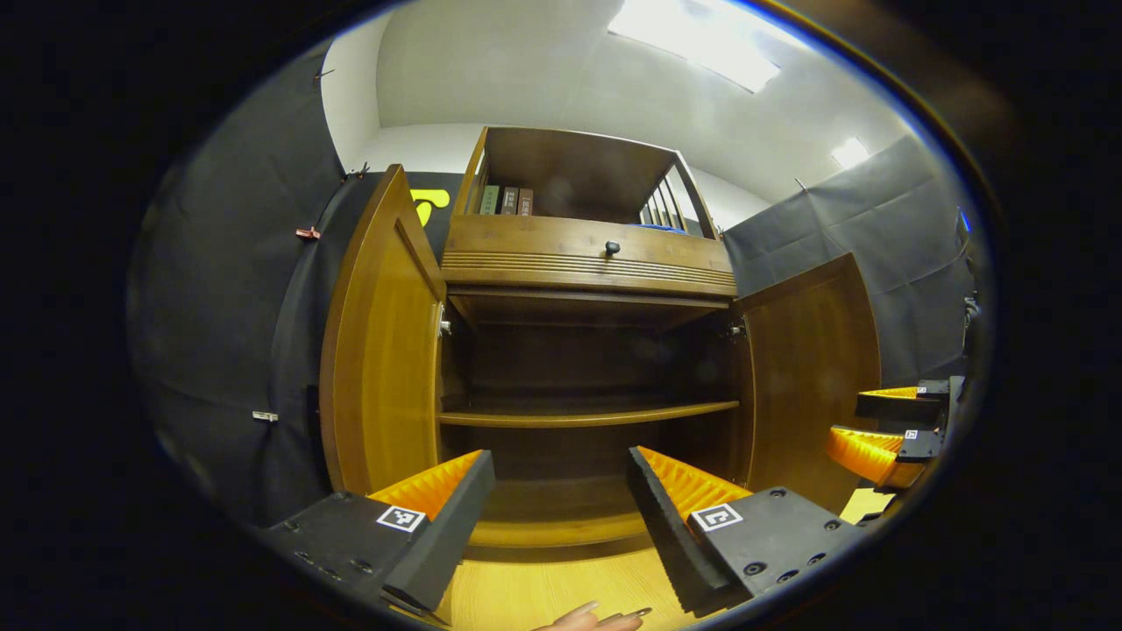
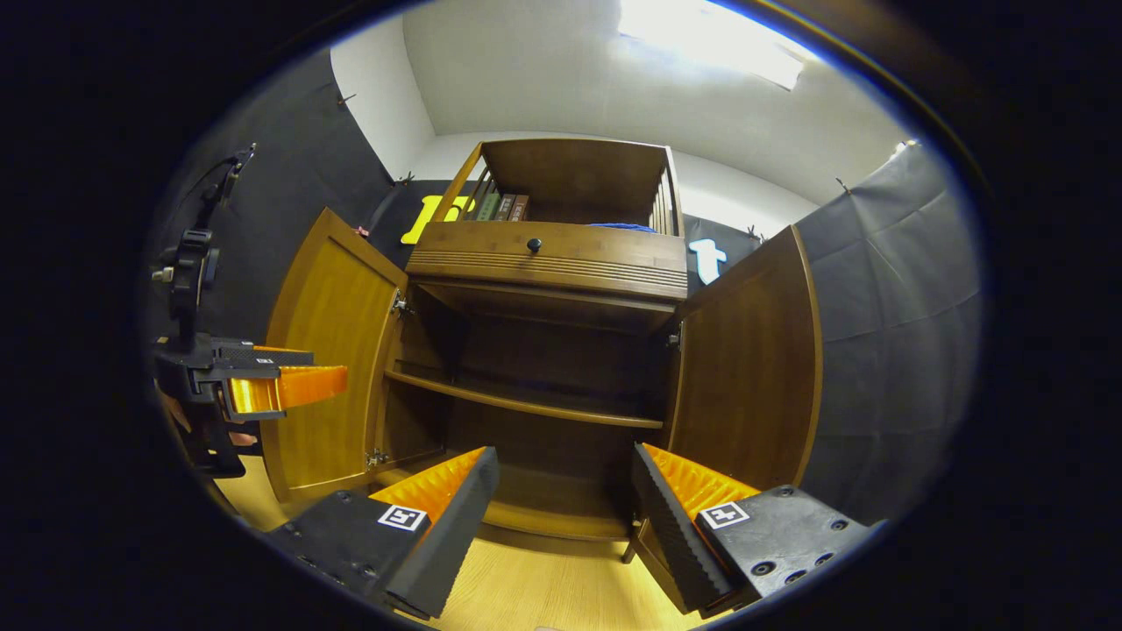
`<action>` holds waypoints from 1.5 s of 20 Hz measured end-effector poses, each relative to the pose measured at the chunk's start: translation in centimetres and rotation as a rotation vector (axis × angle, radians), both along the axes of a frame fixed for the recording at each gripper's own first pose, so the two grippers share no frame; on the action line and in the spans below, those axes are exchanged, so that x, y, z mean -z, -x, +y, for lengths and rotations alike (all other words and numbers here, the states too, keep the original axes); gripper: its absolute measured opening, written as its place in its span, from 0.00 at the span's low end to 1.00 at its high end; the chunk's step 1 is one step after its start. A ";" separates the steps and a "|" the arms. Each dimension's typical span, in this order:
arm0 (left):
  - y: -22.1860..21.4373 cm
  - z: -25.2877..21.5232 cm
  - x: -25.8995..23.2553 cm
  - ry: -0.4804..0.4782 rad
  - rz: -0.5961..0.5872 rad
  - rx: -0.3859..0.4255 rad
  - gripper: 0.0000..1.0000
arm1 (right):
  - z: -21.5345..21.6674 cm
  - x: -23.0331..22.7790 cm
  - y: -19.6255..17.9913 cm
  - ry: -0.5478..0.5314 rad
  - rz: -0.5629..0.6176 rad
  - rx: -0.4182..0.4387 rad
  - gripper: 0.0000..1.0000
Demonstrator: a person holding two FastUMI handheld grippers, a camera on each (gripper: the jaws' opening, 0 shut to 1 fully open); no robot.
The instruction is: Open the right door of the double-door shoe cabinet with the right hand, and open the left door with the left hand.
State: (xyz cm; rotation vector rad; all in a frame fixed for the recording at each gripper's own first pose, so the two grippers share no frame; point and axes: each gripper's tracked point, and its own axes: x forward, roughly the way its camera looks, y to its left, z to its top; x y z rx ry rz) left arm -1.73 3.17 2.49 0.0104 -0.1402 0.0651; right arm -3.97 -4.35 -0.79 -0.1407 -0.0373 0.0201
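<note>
Left gripper [image 1: 561, 491]: jaws spread wide, holding nothing, hanging low before the cabinet [image 1: 587, 254] opening, above the wooden floor [image 1: 543, 596]. Same gripper [image 2: 285, 386] seen in the right gripper view at the far left, just in front of the left door [image 2: 329, 350], not plainly touching it. Fingertips of a hand [image 1: 596, 619] peeking in at the bottom edge of the left gripper view.

Right gripper [image 2: 565, 491]: jaws likewise apart and empty, aimed at the cabinet's lower compartment, near the foot of the right door [image 2: 749, 368]. Seen too in the left gripper view [image 1: 885, 429] at the far right edge, beside the right door [image 1: 811, 368], fingers parted.

Both doors swung fully outward: left door [image 1: 381, 350] standing open on its hinges at the cabinet's left edge, right door open at the right edge. Inside, bare dark interior with one shelf [image 1: 587, 414] across the middle and a bottom board below. Above the opening, a drawer [image 1: 587, 250] with a round dark knob [image 1: 612, 248] at its centre. On top of that, an open cubby holding a few books [image 1: 507, 201] upright at its left end and something blue at the right, too small to tell. Black cloth wall [image 1: 237, 289] at both sides.
</note>
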 end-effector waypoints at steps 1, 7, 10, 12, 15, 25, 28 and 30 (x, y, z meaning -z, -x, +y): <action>0.0 0.0 0.0 -0.001 -0.001 -0.001 0.92 | 0.0 0.0 -0.1 0.001 0.000 0.001 0.97; -0.4 0.1 0.3 -0.012 0.007 -0.004 0.94 | 0.1 0.0 -0.3 0.004 -0.005 0.002 0.96; -0.5 0.3 0.3 -0.025 0.007 -0.013 0.94 | 0.3 0.1 -0.4 0.005 -0.005 -0.003 0.96; -0.4 0.2 0.2 -0.030 0.001 -0.013 0.96 | -0.3 -0.3 -0.4 0.009 -0.011 -0.002 0.96; -0.3 0.0 -0.1 -0.037 -0.007 -0.012 0.94 | -0.3 -0.4 -0.4 0.013 -0.014 0.000 0.96; 0.0 -0.5 -0.1 -0.062 -0.012 -0.010 0.96 | 0.0 0.3 -0.4 0.011 -0.002 0.001 0.96; 0.1 -0.4 0.1 -0.057 -0.009 -0.010 0.92 | 0.0 0.2 -0.3 0.011 -0.006 0.001 0.96; 0.0 -0.3 0.1 -0.053 -0.008 -0.013 0.92 | -0.1 0.0 -0.3 0.011 -0.010 0.002 0.96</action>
